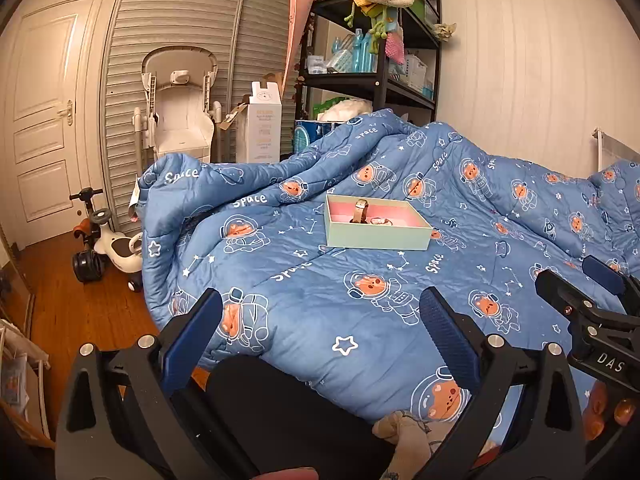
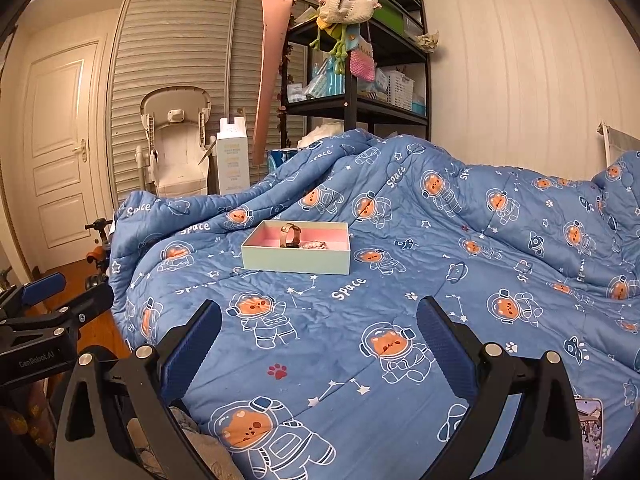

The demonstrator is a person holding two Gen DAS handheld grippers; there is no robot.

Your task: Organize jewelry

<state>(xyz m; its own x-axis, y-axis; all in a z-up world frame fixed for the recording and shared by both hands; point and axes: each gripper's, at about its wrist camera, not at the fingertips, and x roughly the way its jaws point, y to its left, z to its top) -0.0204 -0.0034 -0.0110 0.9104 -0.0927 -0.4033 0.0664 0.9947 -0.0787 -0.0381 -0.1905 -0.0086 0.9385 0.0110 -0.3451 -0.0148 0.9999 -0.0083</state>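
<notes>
1. The left gripper [image 1: 320,336] is held low at the near edge of the bed, jaws wide apart and holding nothing. It seems only to wait, pointed toward the box.
2. The box [image 1: 378,230] – pale green outside, pink inside – lies open on the quilt [image 1: 320,280], well ahead of both grippers. Probably it was put on the flattest part so it does not tip.
3. In the box a watch [image 1: 361,211] stands on its edge at the left, and just beside it on the right lies a small bracelet [image 1: 380,221]. I cannot tell if they touch.
4. The right gripper [image 2: 318,340] is also spread open and empty, near the bed edge.
5. The quilt is soft and wrinkled, so the box may sink or shift when pushed.
6. The room – a door [image 1: 44,120] at the left, a folded high chair [image 1: 178,108] before slatted doors, a black shelf [image 1: 380,80] full of things at the right.
</notes>
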